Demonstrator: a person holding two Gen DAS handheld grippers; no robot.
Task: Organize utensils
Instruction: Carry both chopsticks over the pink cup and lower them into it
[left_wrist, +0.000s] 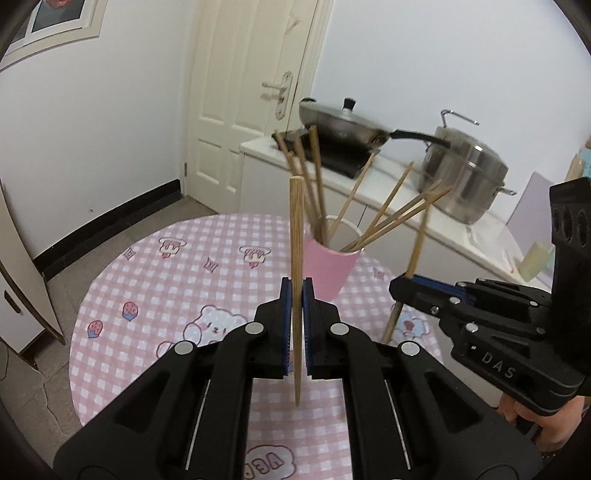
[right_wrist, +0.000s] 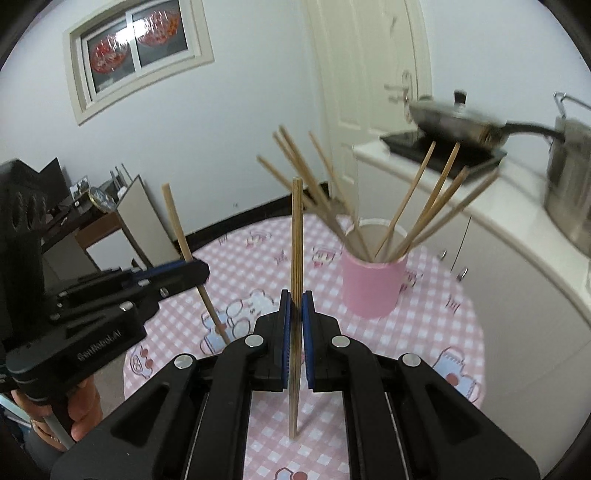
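Note:
My left gripper (left_wrist: 296, 295) is shut on an upright wooden chopstick (left_wrist: 296, 240), held above the table. My right gripper (right_wrist: 295, 299) is shut on another upright chopstick (right_wrist: 296, 236). Each gripper shows in the other's view: the right one (left_wrist: 402, 282) with its chopstick (left_wrist: 415, 254) to the right of the cup, the left one (right_wrist: 201, 267) with its chopstick (right_wrist: 177, 225) at the left. A pink cup (left_wrist: 330, 267) stands on the table ahead, holding several chopsticks (left_wrist: 391, 218) that fan out; it also shows in the right wrist view (right_wrist: 371, 286).
The round table has a pink checked cloth (left_wrist: 184, 280). Behind it a white counter (left_wrist: 391, 177) carries a lidded wok (left_wrist: 341, 123) on a cooktop and a steel pot (left_wrist: 465, 177). A white door (left_wrist: 243, 92) is at the back. A cabinet (right_wrist: 136, 221) stands left.

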